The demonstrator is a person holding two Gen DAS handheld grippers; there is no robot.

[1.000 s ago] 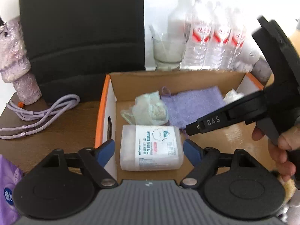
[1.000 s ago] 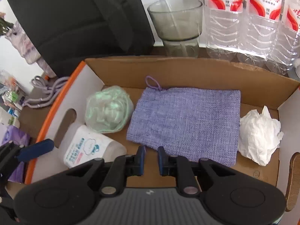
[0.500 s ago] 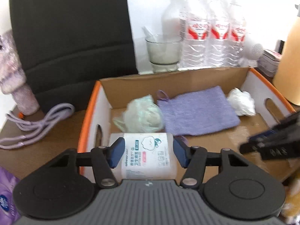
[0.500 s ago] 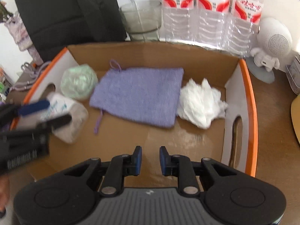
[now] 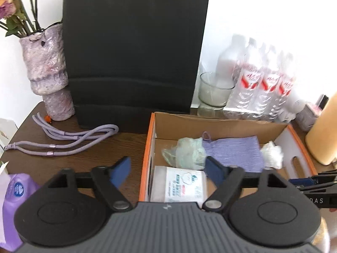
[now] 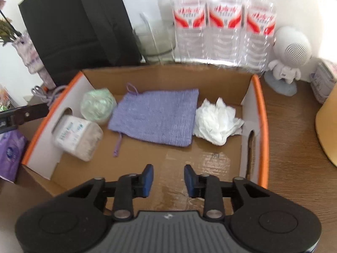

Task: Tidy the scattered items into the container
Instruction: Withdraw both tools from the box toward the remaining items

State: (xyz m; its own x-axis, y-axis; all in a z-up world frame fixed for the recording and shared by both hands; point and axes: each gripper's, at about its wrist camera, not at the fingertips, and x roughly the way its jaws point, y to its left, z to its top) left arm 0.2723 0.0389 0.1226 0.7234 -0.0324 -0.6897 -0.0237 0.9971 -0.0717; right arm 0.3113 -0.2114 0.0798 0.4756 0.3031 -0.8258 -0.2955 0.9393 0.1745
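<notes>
The cardboard box (image 6: 168, 78) with orange rims holds a purple cloth pouch (image 6: 155, 118), a crumpled white tissue (image 6: 214, 122), a pale green bag wad (image 6: 98, 105) and a white wipes pack (image 6: 76, 137). The box (image 5: 221, 126) and the wipes pack (image 5: 179, 186) also show in the left wrist view. My left gripper (image 5: 167, 169) is open and empty, above the box's left wall. My right gripper (image 6: 168, 181) is open and empty over the box's near floor. A purple cord (image 5: 69, 139) and a purple tissue pack (image 5: 12, 202) lie on the table outside the box.
A black bag (image 5: 134, 52) stands behind the box, with a purple wrapped vase (image 5: 49, 73) to its left. Water bottles (image 6: 223, 25), a glass (image 5: 212, 90) and a white figure speaker (image 6: 290, 57) stand at the back. A tan container (image 6: 328, 126) is at the right.
My left gripper pulled back and up to the left, opened wider, leaving the wipes pack in the box. My right gripper drew back and opened.
</notes>
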